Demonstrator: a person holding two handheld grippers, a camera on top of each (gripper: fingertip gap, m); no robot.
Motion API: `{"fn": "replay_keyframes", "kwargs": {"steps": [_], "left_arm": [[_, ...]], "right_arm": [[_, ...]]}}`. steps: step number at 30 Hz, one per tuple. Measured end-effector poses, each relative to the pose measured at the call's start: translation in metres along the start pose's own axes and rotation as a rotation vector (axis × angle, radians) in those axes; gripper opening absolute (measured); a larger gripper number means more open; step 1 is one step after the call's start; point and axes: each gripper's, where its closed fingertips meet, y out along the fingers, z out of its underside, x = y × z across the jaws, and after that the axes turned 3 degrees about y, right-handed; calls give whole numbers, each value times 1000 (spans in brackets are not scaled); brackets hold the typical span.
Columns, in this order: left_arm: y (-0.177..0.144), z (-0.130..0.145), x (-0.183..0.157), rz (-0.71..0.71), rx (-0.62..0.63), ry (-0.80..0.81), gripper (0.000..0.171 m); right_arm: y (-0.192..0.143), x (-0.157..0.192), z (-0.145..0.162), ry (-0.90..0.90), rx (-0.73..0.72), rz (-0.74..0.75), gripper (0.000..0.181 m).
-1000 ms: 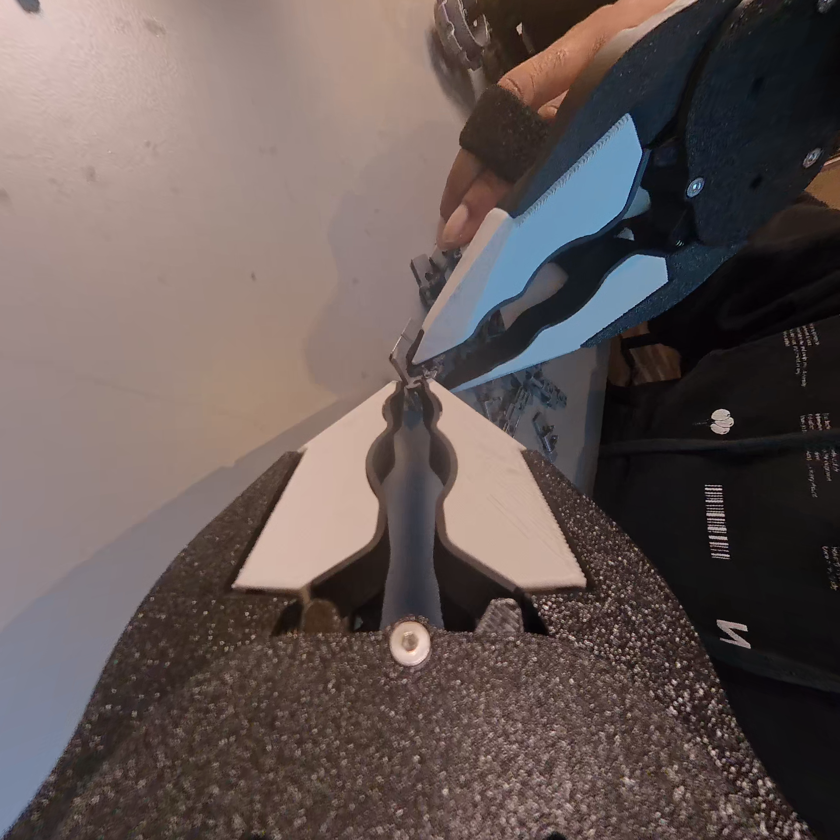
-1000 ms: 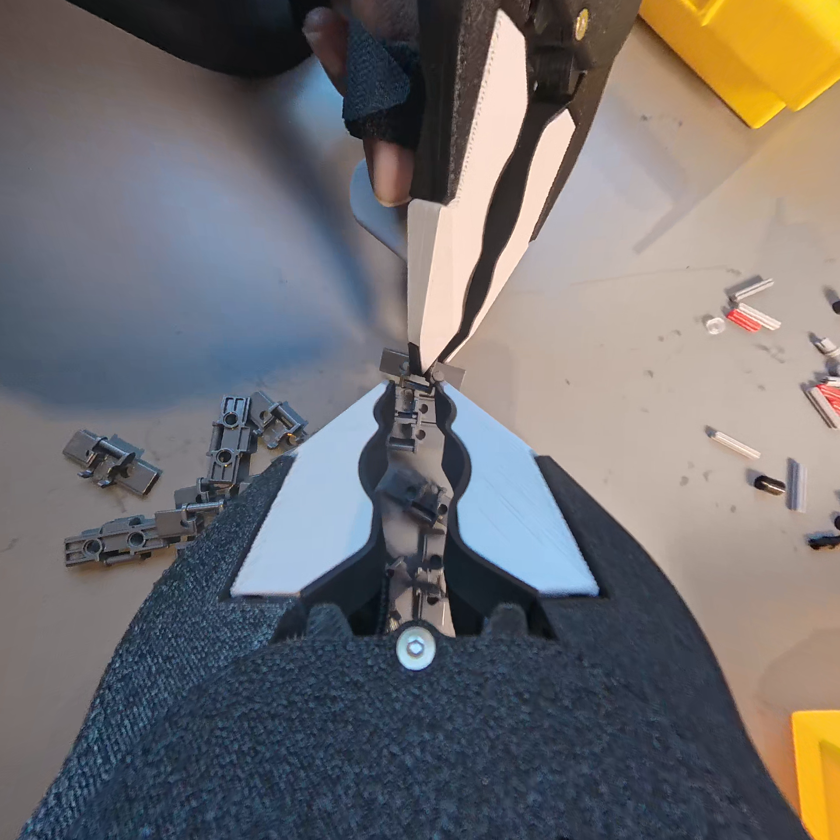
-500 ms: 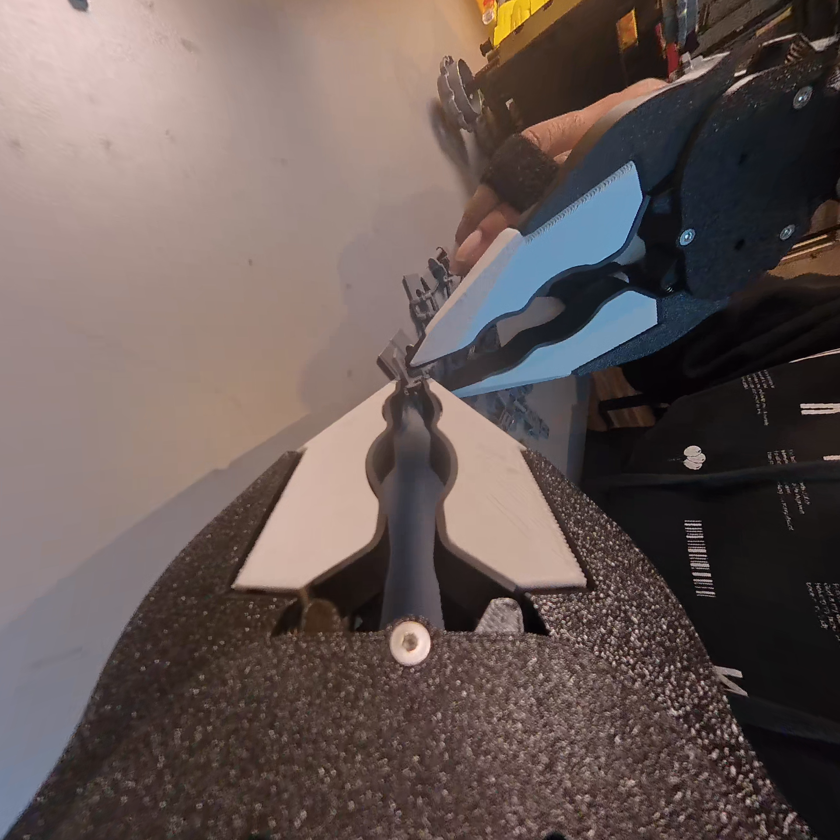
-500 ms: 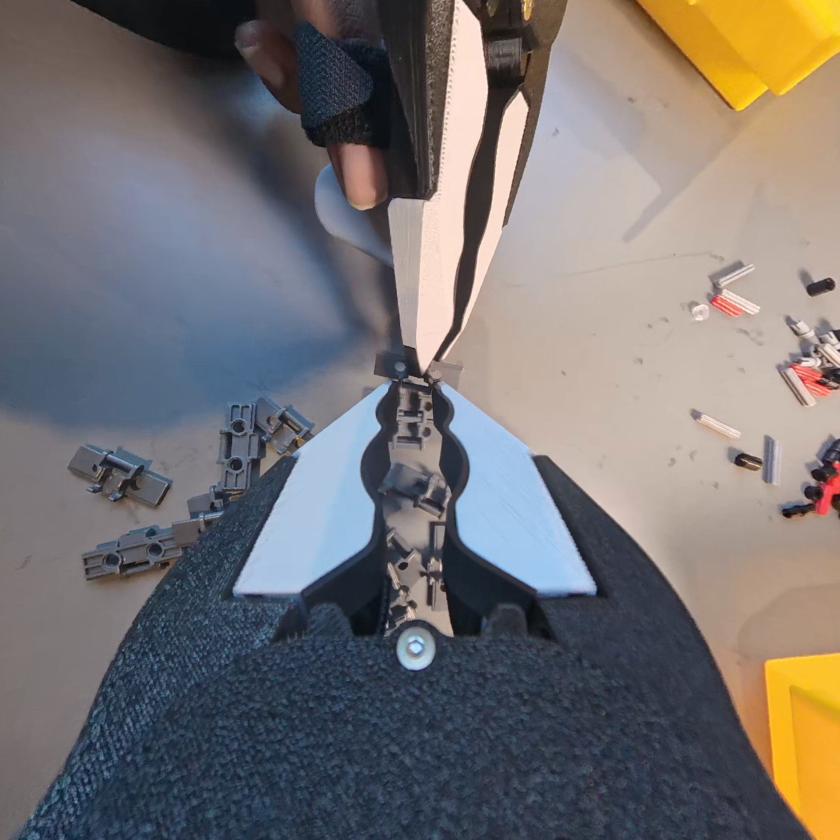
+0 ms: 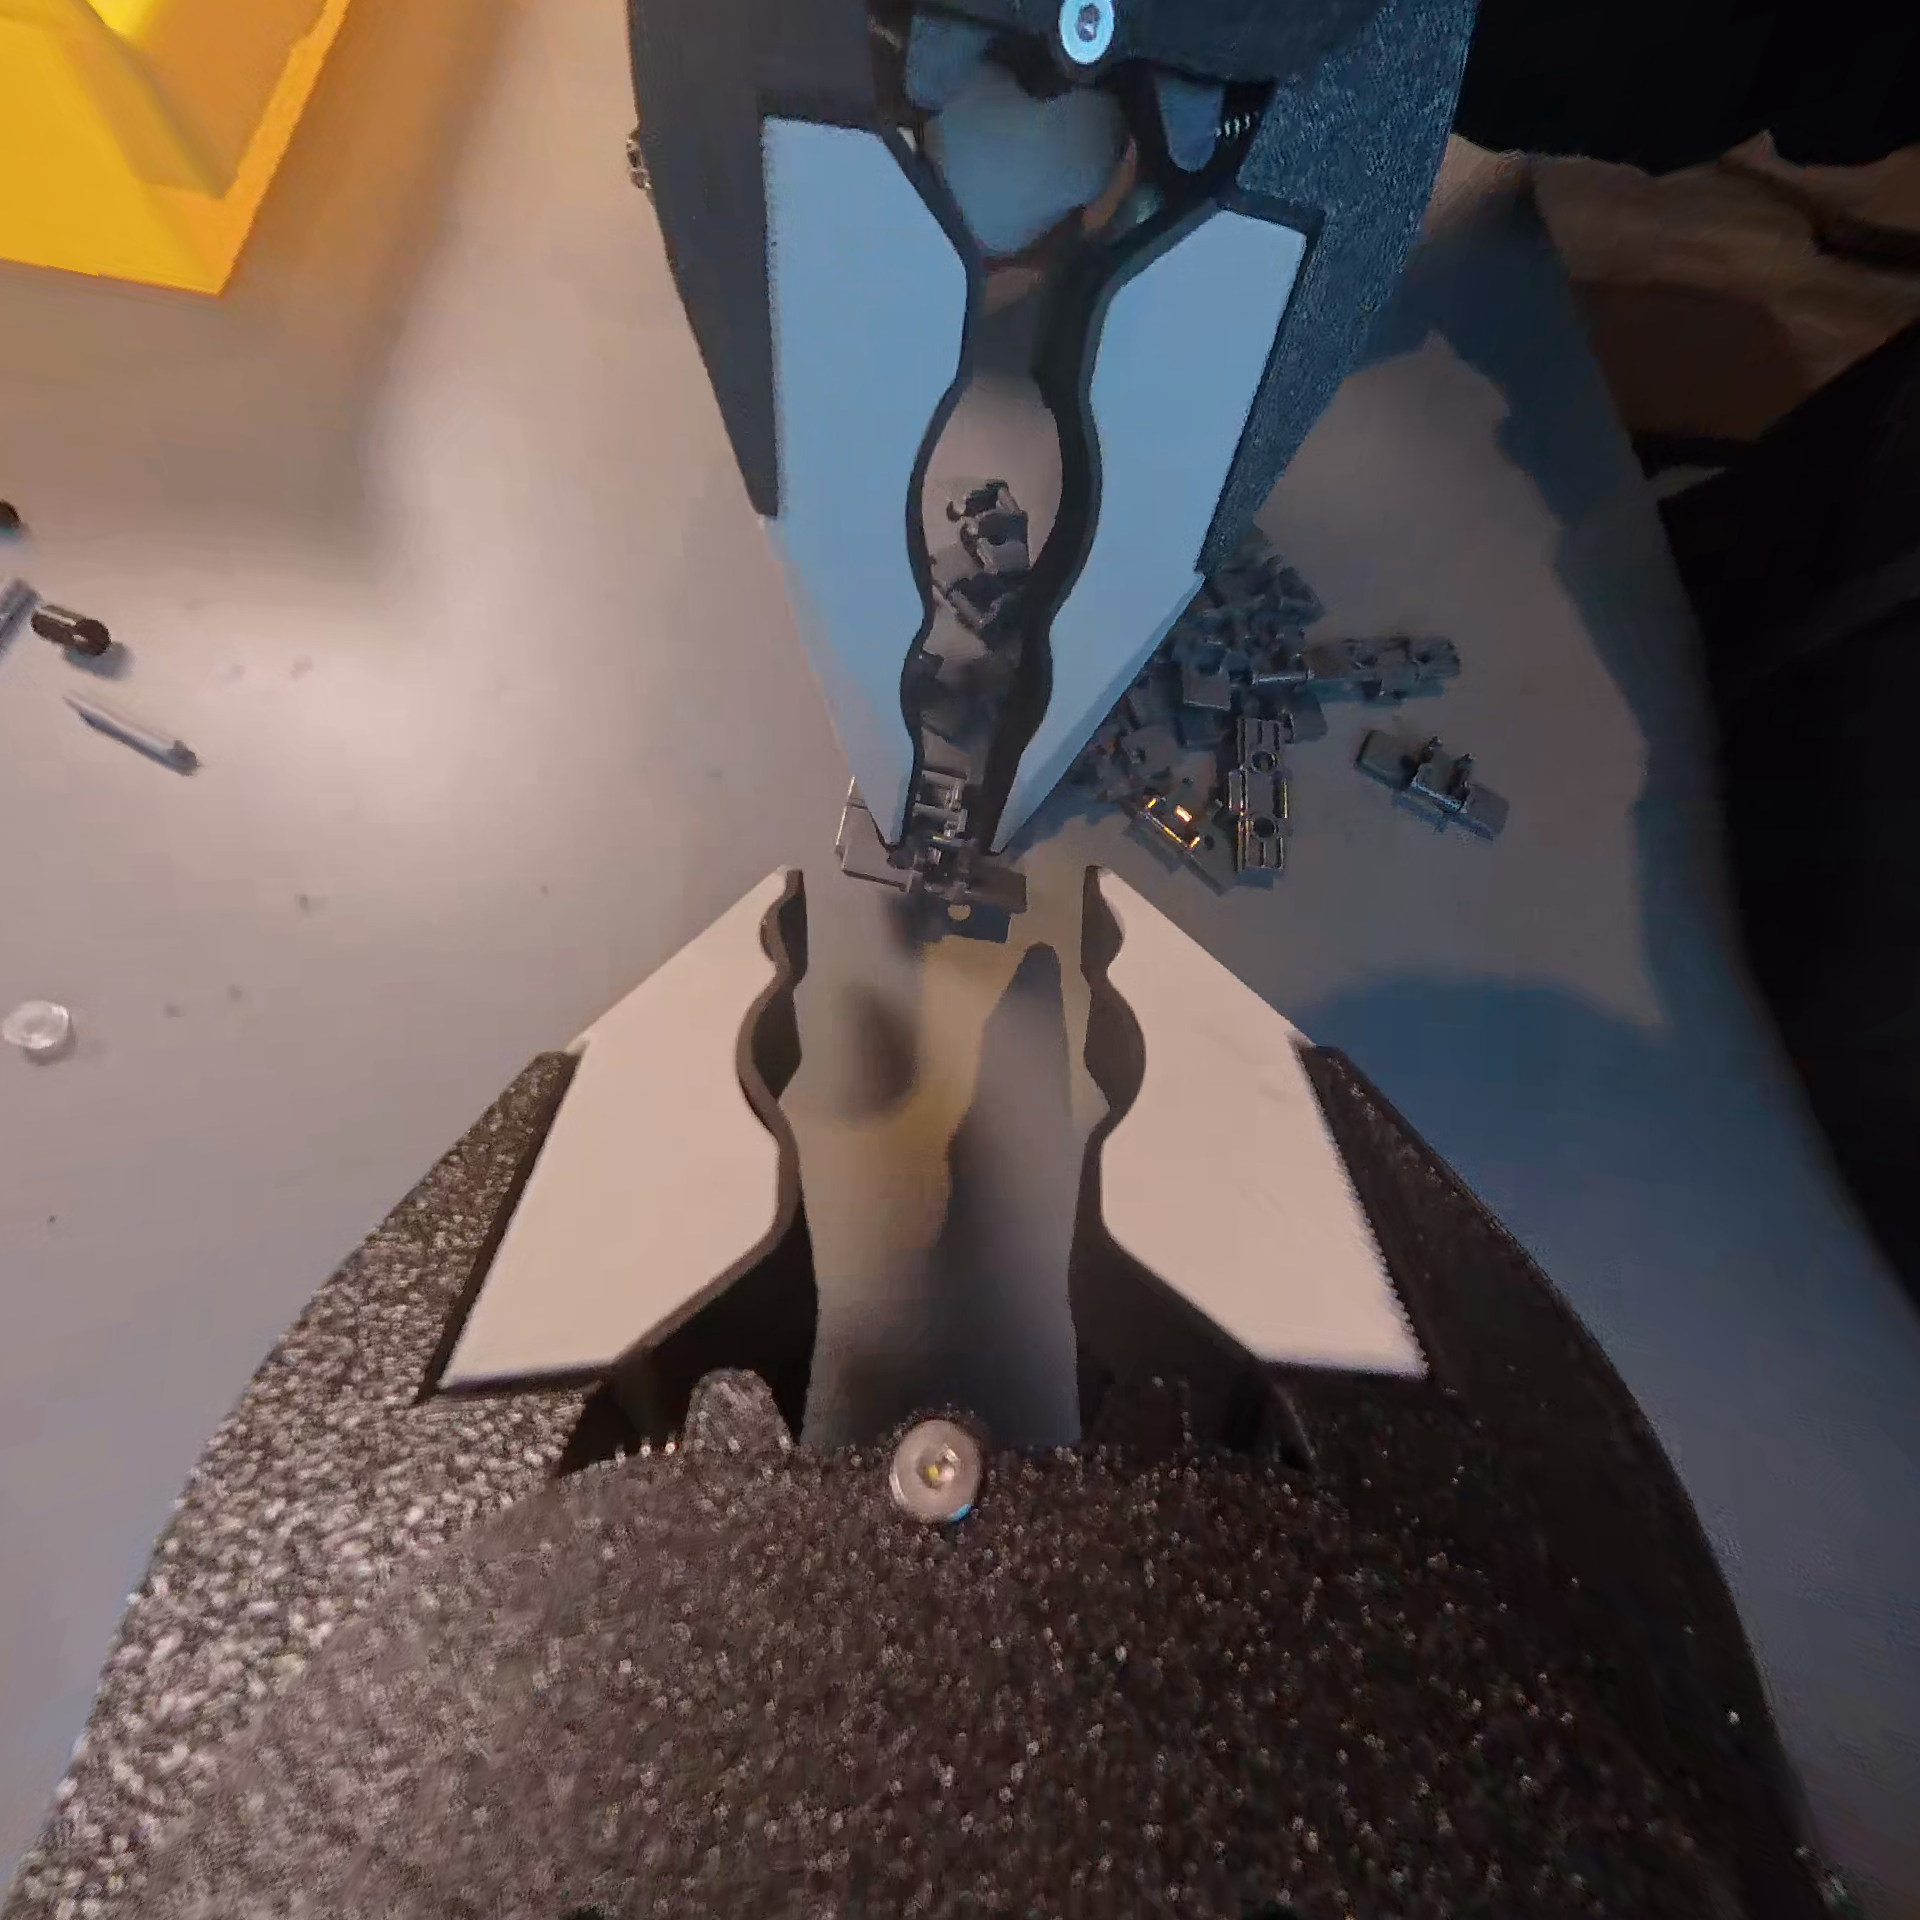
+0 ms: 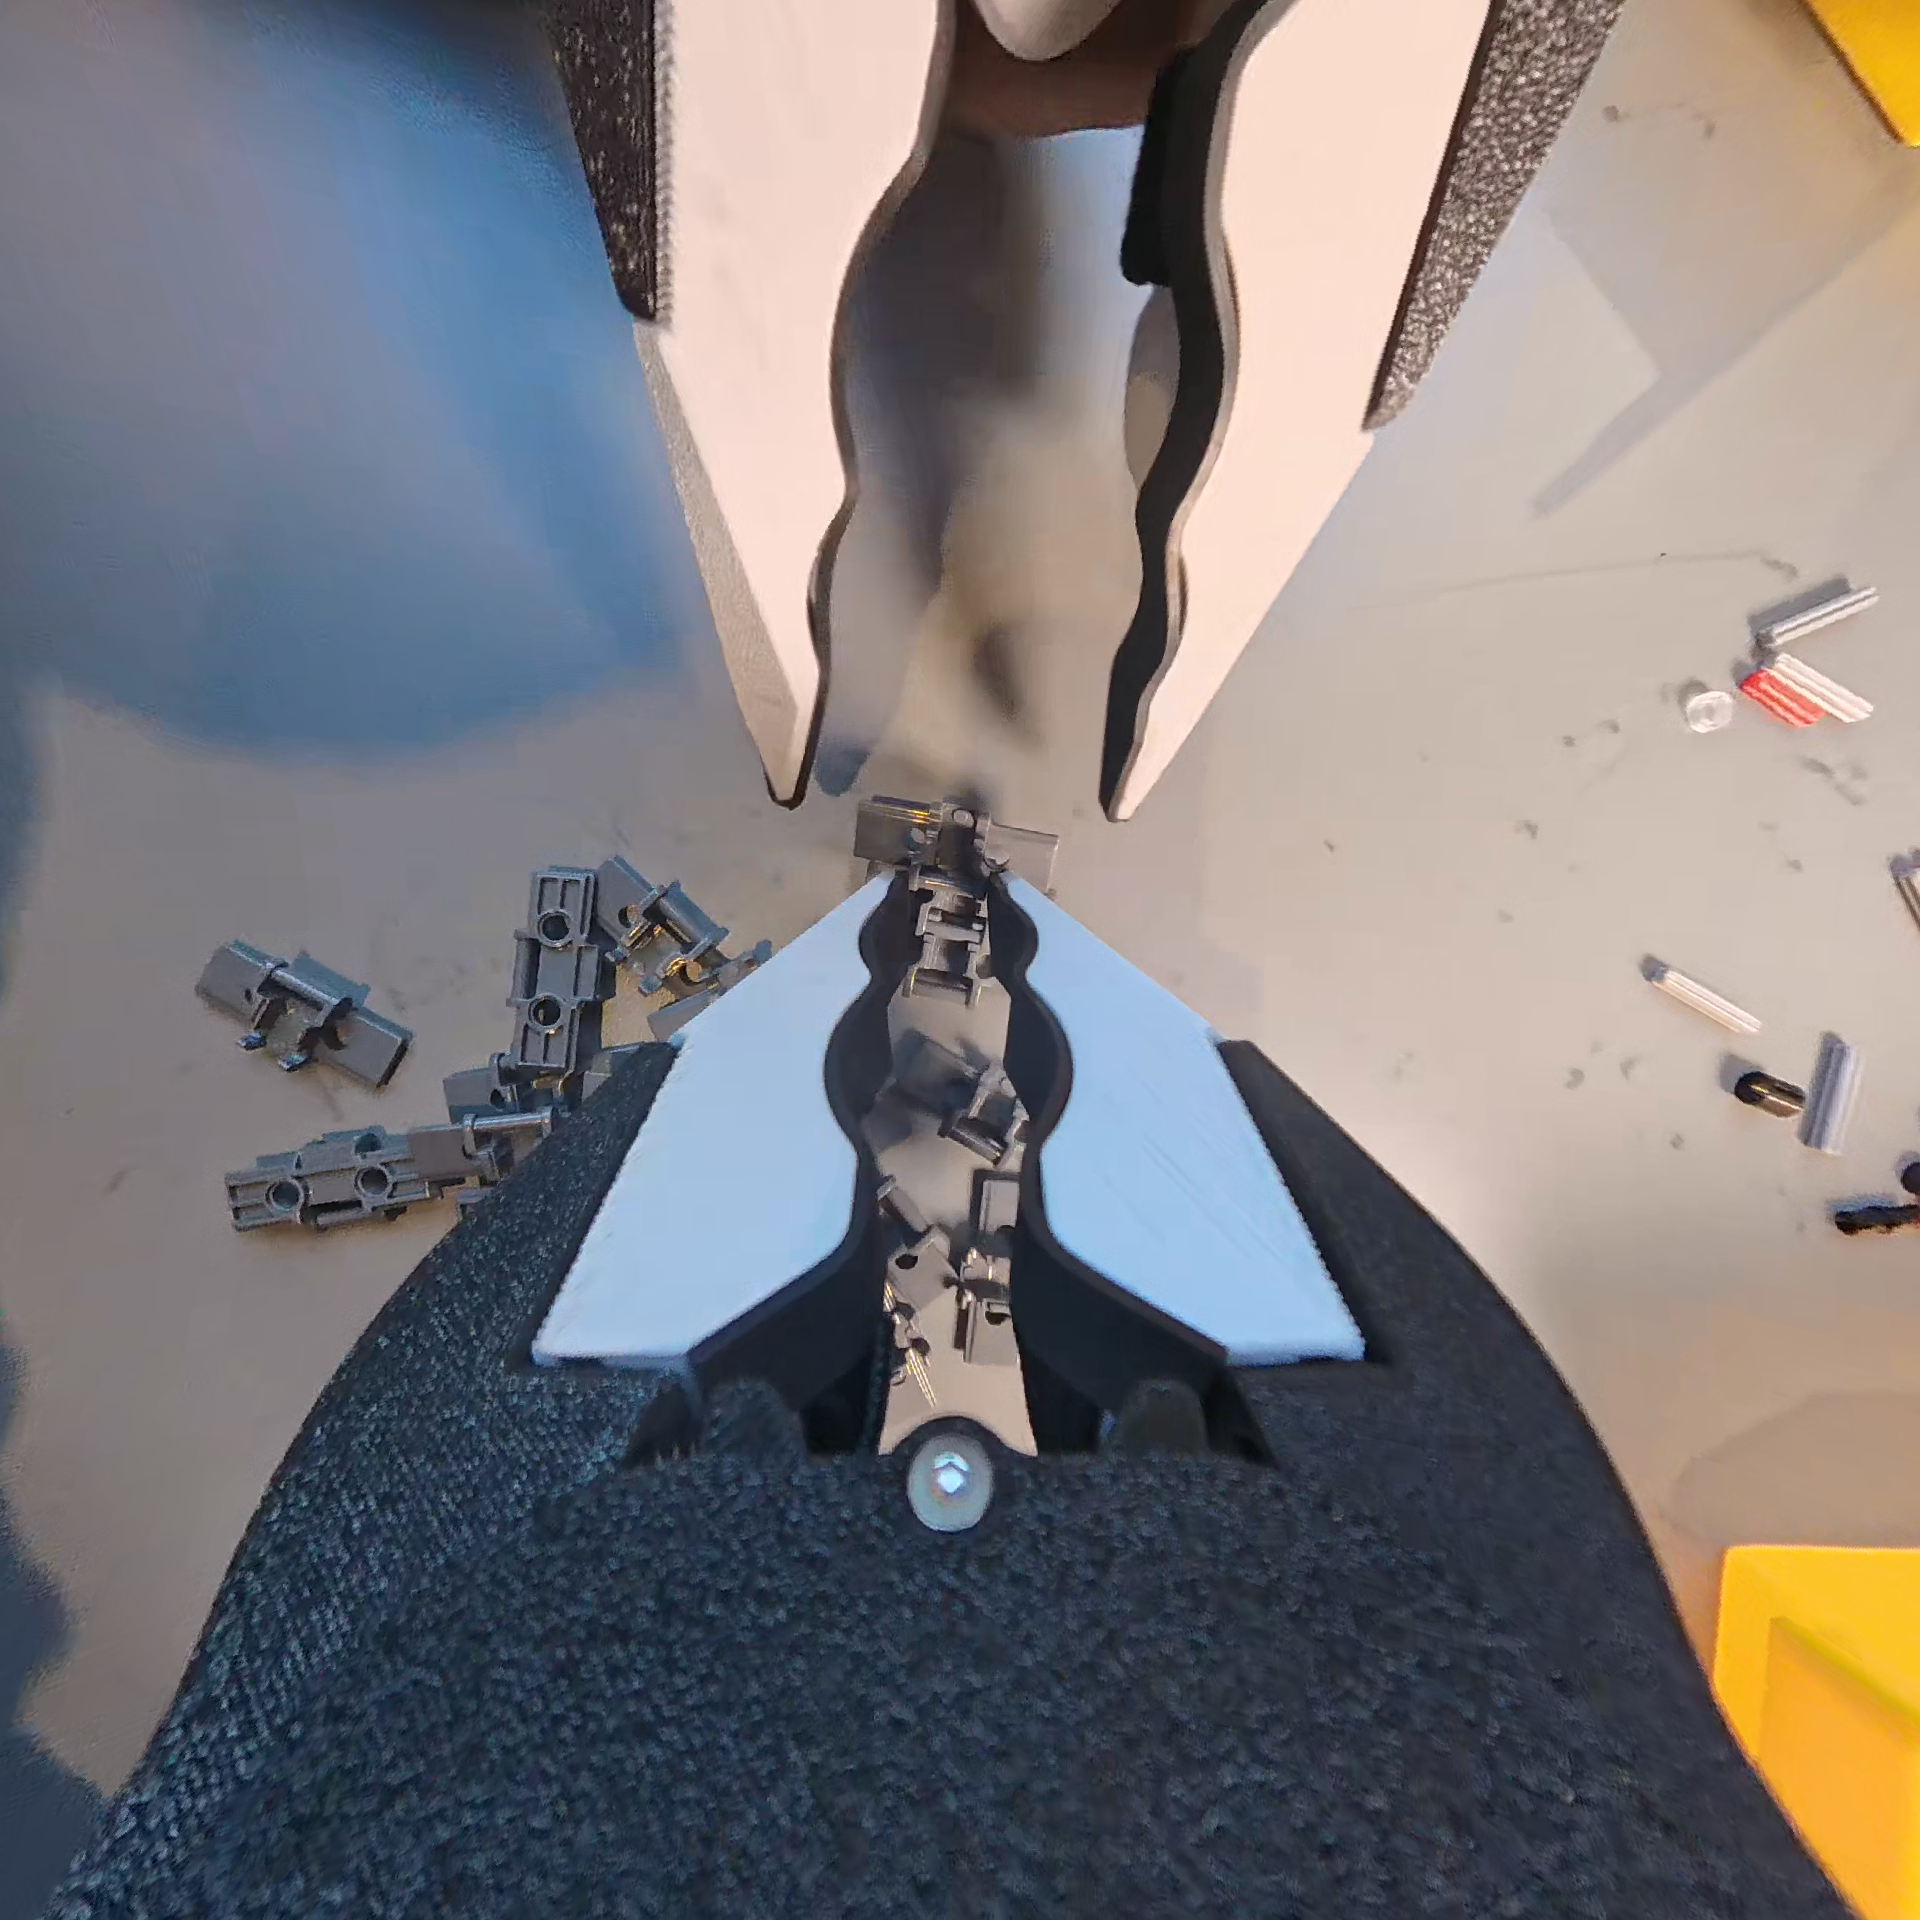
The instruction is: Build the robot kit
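My right gripper [image 6: 948,883] is shut on a short chain of grey track links [image 6: 1023,840], held just above the table; more of the chain runs back between its fingers. My left gripper [image 5: 940,878] is open and empty, and faces the right one tip to tip. The crosswise end link [image 5: 977,888] lies just ahead of its spread fingertips, not touching them. The right gripper [image 5: 940,831] shows from the top in the left wrist view. The left gripper [image 6: 951,805] shows from the top in the right wrist view.
A pile of loose grey track links [image 6: 540,997] lies on the table [image 6: 1403,935] beside the right gripper; it also shows in the left wrist view [image 5: 1257,717]. Small red, grey and black pieces [image 6: 1803,686] are scattered to the side. Yellow bins [image 5: 125,135] [image 6: 1829,1704] stand at the edges. Less than 4 cm separates the two grippers' tips.
My left gripper has opened and let go of the end link, and has swung round to face the right gripper head on. The right gripper still holds the chain.
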Motion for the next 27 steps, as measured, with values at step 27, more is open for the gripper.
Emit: {"fn": "replay_keyframes", "kwargs": {"steps": [27], "left_arm": [[10,7,8,30,51,127,37]], "right_arm": [[-1,-7,-1,136,-58,1,17]]}}
